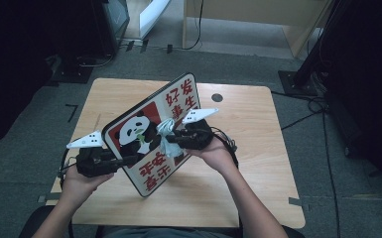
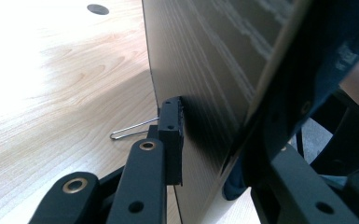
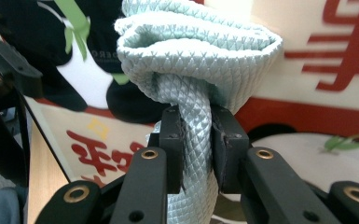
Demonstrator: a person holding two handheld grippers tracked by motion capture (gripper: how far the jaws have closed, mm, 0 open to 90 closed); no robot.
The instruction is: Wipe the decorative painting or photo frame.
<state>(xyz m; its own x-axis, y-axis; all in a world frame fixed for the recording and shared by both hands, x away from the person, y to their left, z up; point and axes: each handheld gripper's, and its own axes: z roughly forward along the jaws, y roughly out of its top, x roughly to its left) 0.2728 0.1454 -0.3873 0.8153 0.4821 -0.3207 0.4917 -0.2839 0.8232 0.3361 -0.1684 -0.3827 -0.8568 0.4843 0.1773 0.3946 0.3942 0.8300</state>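
Wooden surface (image 1: 258,148) is seen beneath a panda sign (image 1: 149,131), held tilted on its lower corner. Its left edge is clamped by the left claw (image 1: 121,159), while a pale cloth (image 3: 196,70), pinched in the right claw (image 3: 196,140), is pressed against the sign's printed face.

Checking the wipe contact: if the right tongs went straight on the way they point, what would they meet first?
Probably the panda sign: the right tongs grip a pale cloth bunched just before its printed face.

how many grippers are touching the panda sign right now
1 for certain: the left gripper clamps the panda sign at its lower left edge. The right gripper holds a pale cloth against the sign's face.
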